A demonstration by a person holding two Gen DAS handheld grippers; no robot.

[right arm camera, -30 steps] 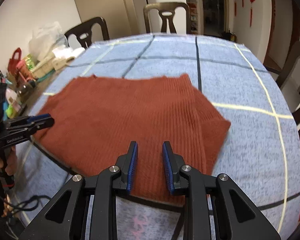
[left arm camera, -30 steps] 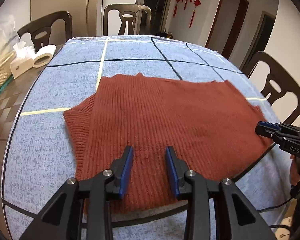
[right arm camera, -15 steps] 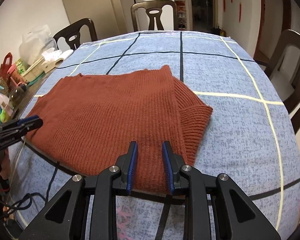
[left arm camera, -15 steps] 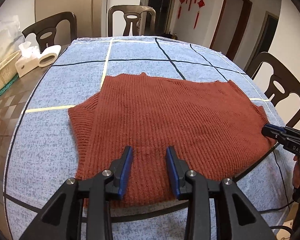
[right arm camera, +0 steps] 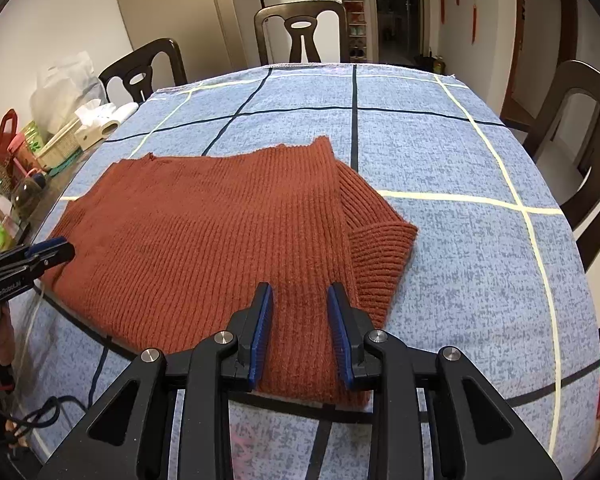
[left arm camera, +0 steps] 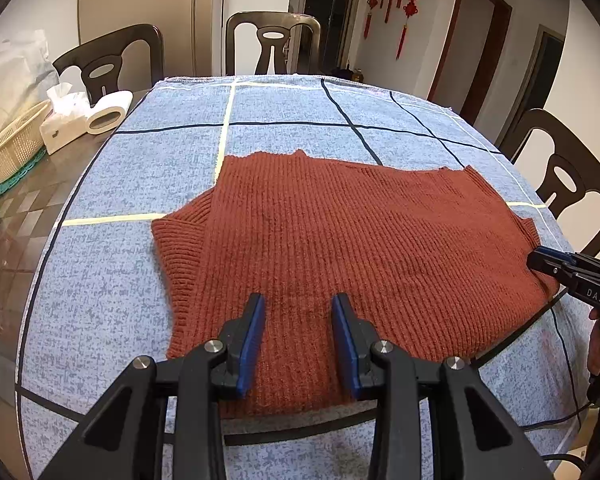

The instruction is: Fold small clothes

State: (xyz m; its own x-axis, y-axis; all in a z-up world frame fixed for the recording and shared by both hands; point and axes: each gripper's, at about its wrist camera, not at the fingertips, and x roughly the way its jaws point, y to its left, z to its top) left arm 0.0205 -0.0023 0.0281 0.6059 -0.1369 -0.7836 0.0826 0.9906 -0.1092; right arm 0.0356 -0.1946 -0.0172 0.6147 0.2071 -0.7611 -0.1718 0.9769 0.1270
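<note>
Rust-red ribbed sweater flat on blue-checked worktop, "DAS" printed on right gripper, its fingers lately widening, nothing clasped, left gripper parted, empty, view nearer than before.

Basket cut by frame edge

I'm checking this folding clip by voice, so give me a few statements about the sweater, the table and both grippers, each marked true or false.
1. The rust-red sweater lies flat on the blue checked cloth. True.
2. The left gripper is clamped on the sweater. False: its jaws stand apart with nothing gripped.
3. A paper roll lies beside a tissue box. True.
4. The right gripper holds a sleeve aloft. False: it is open, and its jaws have just been opening.
</note>
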